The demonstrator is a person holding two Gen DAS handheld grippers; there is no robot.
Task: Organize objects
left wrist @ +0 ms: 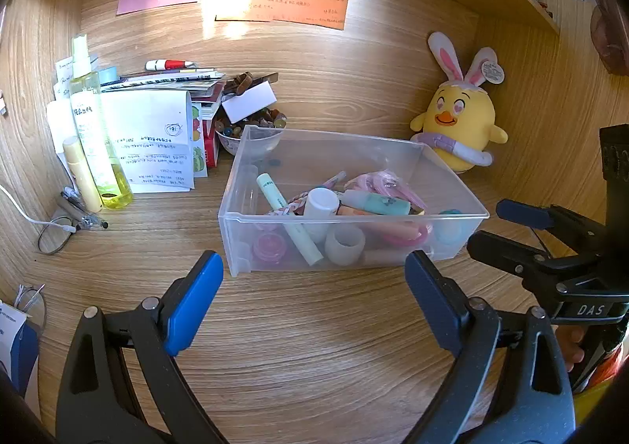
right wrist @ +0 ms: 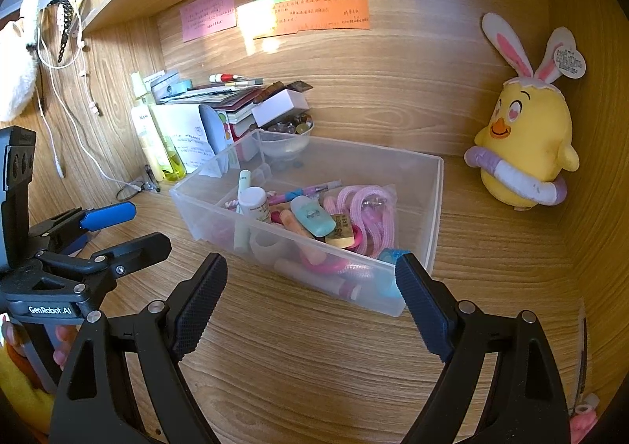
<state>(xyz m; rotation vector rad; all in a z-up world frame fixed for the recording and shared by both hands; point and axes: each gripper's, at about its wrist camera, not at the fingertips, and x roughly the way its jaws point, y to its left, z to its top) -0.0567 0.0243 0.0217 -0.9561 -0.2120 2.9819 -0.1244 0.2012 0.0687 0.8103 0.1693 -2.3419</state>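
Note:
A clear plastic bin (left wrist: 444, 164) (right wrist: 436, 200) sits on the wooden desk. It holds several small items: a white bottle (left wrist: 320, 204), a pale green tube (left wrist: 287, 220), pink cord (right wrist: 369, 216), a mint case (right wrist: 314, 220). My left gripper (left wrist: 314, 282) is open and empty, just in front of the bin's near wall. My right gripper (right wrist: 310, 282) is open and empty, close to the bin's near corner. Each gripper shows in the other's view: the right one (left wrist: 507, 223), the left one (right wrist: 118, 231).
A yellow chick plush (left wrist: 460, 129) (right wrist: 526, 145) stands to the right. At the left are a stack of books and papers (left wrist: 157, 121), a yellow spray bottle (left wrist: 94, 129), a bowl of beads (left wrist: 251, 129), pens and a cable (left wrist: 39, 220). A shelf runs overhead.

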